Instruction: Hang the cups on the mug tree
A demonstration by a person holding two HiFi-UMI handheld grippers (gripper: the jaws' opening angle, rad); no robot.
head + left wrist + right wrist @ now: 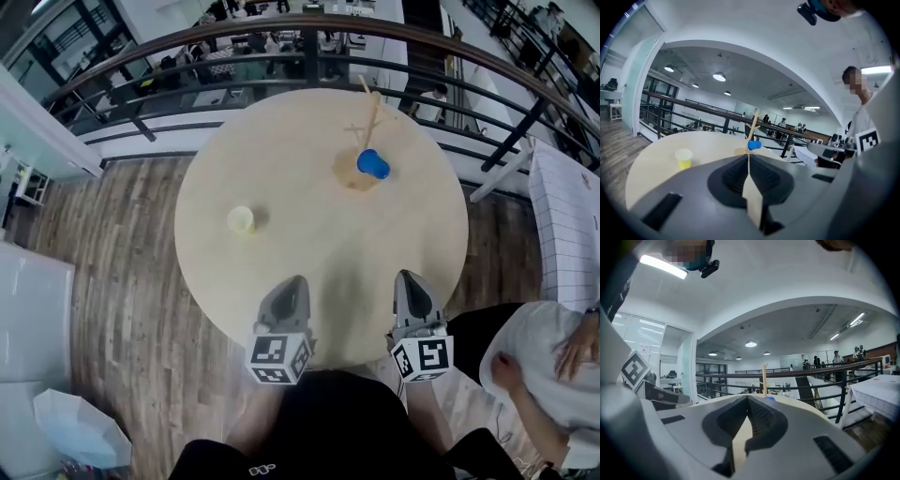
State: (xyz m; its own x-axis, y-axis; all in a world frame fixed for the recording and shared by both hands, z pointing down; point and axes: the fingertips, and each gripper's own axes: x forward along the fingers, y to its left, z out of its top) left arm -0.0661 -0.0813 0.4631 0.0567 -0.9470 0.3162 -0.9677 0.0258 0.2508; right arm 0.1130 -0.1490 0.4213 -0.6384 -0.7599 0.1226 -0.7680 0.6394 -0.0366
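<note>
Ahead-left of the left gripper (292, 284): upright yellow cup (242, 219), farther from the right gripper (407, 279); both grippers closed, empty.

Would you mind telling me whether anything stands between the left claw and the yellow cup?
Nothing visible does: only bare table lies between the left claw and the yellow cup. The mug tree and blue cup stand well off to the right.

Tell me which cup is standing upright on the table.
The yellow cup. It stands mouth up, alone on the left of the table. The blue cup is turned on its side at the mug tree.
</note>
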